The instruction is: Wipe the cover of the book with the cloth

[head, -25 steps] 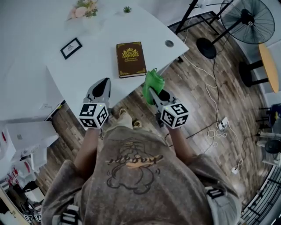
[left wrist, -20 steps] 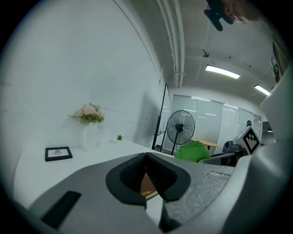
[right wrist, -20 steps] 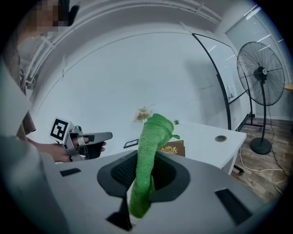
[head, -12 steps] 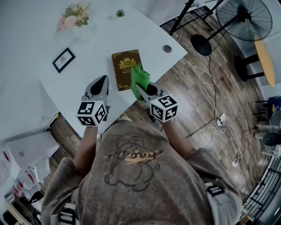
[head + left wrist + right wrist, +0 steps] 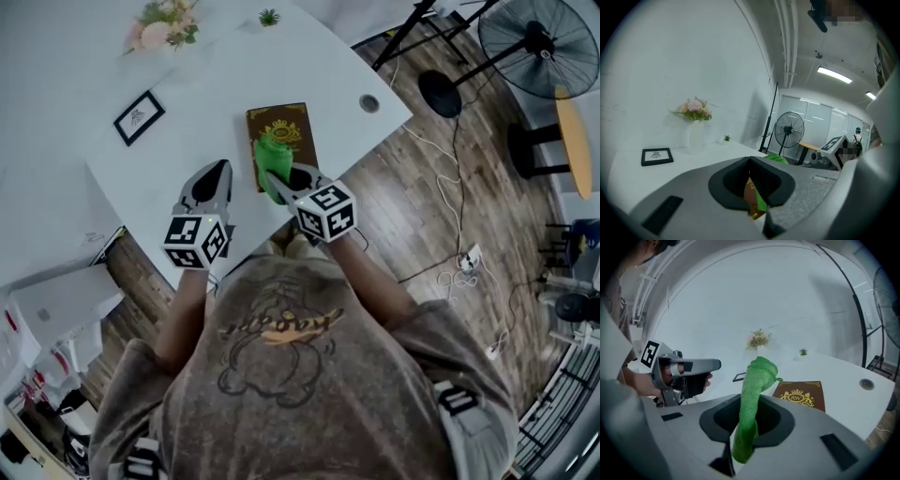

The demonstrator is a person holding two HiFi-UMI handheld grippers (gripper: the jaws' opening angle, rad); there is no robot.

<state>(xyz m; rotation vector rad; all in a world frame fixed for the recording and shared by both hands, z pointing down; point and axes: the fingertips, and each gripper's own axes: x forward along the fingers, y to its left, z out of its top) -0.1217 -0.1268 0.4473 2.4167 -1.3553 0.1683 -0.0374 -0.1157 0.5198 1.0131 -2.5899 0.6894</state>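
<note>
A brown book (image 5: 290, 129) with a gold emblem lies flat on the white table (image 5: 216, 103), near its front edge. My right gripper (image 5: 278, 180) is shut on a green cloth (image 5: 272, 155), which stands up from the jaws over the book's near end. In the right gripper view the cloth (image 5: 753, 394) rises between the jaws, with the book (image 5: 801, 395) just beyond to the right. Left of the book, my left gripper (image 5: 214, 178) hovers over the table, shut with nothing in it. Past its closed jaws in the left gripper view, slivers of book (image 5: 749, 196) and cloth (image 5: 761, 204) show.
On the table stand a black picture frame (image 5: 138, 116), a vase of flowers (image 5: 163, 28), a small plant (image 5: 269, 17) and a cable hole (image 5: 369, 103). Right of the table are a floor fan (image 5: 537, 42), cables (image 5: 459, 202) and wooden floor.
My right gripper has carried the green cloth left and forward, from beyond the table's edge to over the near end of the book. The left gripper has stayed nearly still.
</note>
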